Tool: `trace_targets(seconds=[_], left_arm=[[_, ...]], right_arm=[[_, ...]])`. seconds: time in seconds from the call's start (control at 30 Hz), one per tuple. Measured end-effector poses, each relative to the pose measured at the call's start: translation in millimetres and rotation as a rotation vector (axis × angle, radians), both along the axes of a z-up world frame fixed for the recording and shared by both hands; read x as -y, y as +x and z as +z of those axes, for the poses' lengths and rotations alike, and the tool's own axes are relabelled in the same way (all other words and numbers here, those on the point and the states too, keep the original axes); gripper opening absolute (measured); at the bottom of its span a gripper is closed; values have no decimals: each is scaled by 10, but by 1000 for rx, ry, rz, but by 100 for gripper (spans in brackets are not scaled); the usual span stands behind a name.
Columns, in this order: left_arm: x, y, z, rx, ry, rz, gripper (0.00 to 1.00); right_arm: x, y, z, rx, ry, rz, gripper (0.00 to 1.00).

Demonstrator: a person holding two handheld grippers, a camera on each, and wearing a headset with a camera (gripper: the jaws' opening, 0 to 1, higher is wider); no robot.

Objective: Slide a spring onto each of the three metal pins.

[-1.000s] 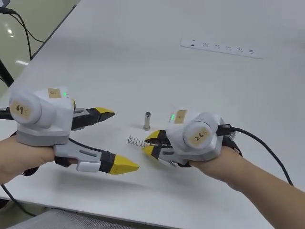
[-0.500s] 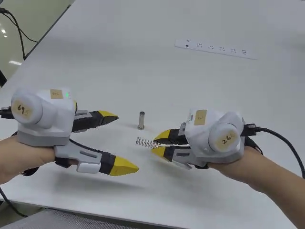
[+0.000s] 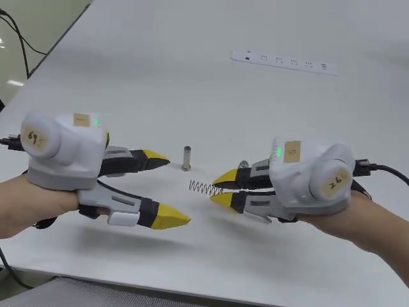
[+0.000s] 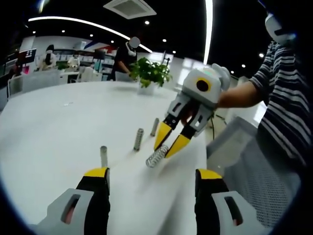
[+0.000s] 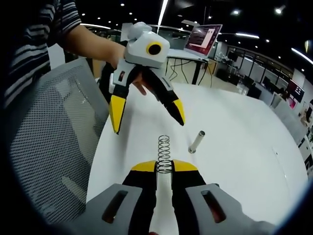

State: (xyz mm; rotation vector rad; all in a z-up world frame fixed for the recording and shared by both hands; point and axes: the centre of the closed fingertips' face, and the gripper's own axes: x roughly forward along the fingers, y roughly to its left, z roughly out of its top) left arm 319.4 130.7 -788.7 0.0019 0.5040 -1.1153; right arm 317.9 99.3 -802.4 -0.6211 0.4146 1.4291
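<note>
My right gripper (image 3: 216,189) is shut on one end of a small coil spring (image 3: 200,187), which sticks out to the left, low over the white table (image 3: 192,83). In the right gripper view the spring (image 5: 164,148) points forward from between my shut jaws (image 5: 165,167). One metal pin (image 3: 186,158) stands upright just beyond the spring, and a second pin (image 3: 243,165) peeks from behind the right gripper. The left gripper view has three pins (image 4: 139,139) in a row. My left gripper (image 3: 176,190) is open and holds nothing, facing the spring from the left.
A white power strip (image 3: 284,63) lies at the far side of the table. The near table edge runs just below both grippers. A grey mesh chair (image 5: 54,142) stands beside the table. Far across the room are a potted plant (image 4: 149,73) and people.
My right gripper has carried the spring to the right, away from the nearest pin, and rolled a little. The left gripper has edged towards the pin. The head camera shifted too.
</note>
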Motion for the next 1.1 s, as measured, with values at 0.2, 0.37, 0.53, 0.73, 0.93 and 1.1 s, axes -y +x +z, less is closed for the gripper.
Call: trace_targets(seconds=[0.2, 0.37, 0.53, 0.73, 0.93, 1.1], left_arm=[[122, -5, 23, 3, -14, -53, 53], [211, 20, 59, 11, -31, -80, 44], [270, 32, 63, 27, -29, -110, 34], [368, 28, 76, 40, -40, -139, 21], [418, 1, 106, 50, -47, -165, 11], [420, -1, 98, 64, -41, -172, 6]], right_arm=[[52, -47, 37, 21, -4, 39, 7], [76, -15, 53, 29, -2, 32, 7], [81, -31, 93, 34, 5, 43, 7], [78, -46, 135, 37, 11, 51, 7], [96, -38, 155, 38, 16, 46, 7], [106, -61, 159, 36, 16, 52, 7]])
